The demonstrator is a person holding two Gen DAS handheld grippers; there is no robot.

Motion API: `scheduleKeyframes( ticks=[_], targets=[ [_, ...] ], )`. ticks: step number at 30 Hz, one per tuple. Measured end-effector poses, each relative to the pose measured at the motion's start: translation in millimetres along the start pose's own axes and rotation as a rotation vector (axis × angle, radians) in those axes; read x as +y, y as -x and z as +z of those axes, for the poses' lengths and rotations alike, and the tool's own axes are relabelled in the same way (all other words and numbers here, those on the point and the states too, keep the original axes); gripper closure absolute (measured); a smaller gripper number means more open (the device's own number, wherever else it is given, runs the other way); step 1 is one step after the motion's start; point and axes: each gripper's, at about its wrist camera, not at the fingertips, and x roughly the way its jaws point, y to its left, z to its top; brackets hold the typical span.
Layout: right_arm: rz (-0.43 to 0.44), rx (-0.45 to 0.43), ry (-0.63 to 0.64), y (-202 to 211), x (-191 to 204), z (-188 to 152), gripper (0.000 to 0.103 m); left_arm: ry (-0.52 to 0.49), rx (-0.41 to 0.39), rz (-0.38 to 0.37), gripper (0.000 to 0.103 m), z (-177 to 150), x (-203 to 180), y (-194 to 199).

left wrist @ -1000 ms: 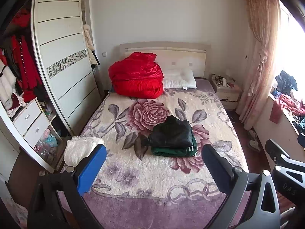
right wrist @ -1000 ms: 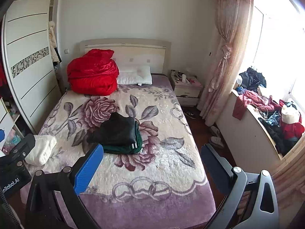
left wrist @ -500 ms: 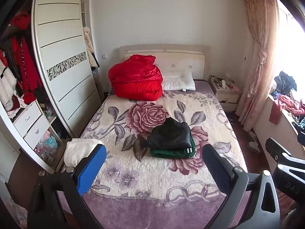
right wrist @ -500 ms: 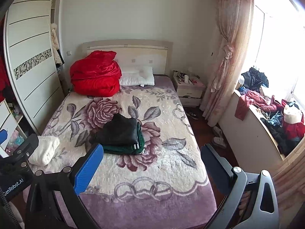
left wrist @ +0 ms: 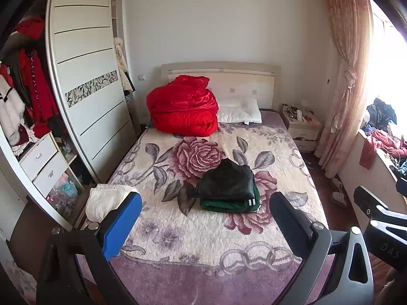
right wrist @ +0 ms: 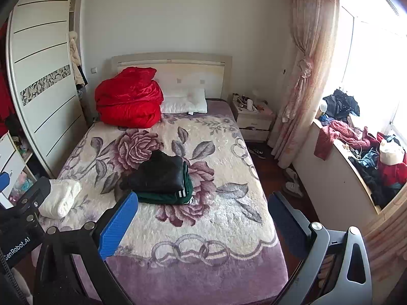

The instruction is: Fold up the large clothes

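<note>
Clothes already folded sit mid-bed: a black garment (left wrist: pixel 227 181) stacked squarely on a green garment (left wrist: pixel 230 203) with white stripes at its near right corner, both resting on the floral blanket (left wrist: pixel 178 228) of the bed (right wrist: pixel 203 274). A white fluffy garment (left wrist: pixel 106 199) lies bunched at the bed's near left edge, and seems the most likely piece left to fold, though more clothes are heaped on the window ledge (right wrist: pixel 361 175) at the right.

Both tools hang over the foot of the bed, well apart from any cloth. The left tool (left wrist: pixel 206 225) has its jaws spread wide and holds nothing; the right tool (right wrist: pixel 203 225) is likewise spread and empty.

To do the next step well, I would bring the white piece onto the bare near part of the blanket, clear of the stack, and spread it flat before any fold. Each tool should pinch one corner or shoulder through a single layer, since the thick pile may bunch and slip. Lifting both sides together and laying the fold down slowly should keep the edges aligned. Dragging it across the plush blanket risks rucking both, so lifting is safer.

A red quilt (left wrist: pixel 182 113) and a pillow (left wrist: pixel 240 110) lie at the far end, out of the way.
</note>
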Motion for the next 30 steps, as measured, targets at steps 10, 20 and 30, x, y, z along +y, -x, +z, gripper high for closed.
scheduleKeyframes(
  ticks=[10, 20, 30],
  targets=[
    [0.006, -0.011, 0.007, 1.6, -6.1, -2.1, 0.000, 0.010, -0.017, 0.012, 0.000, -3.7, -5.4, 8.4],
    [0.011, -0.021, 0.002, 6.3, -16.3, -7.8, 0.000, 0.012, -0.024, 0.019, 0.000, -4.0, -13.9, 14.3],
    [0.009, -0.018, 0.001, 7.3, -20.4, -8.7, 0.000, 0.013, -0.026, 0.017, 0.000, -5.2, -13.9, 16.4]
  ],
)
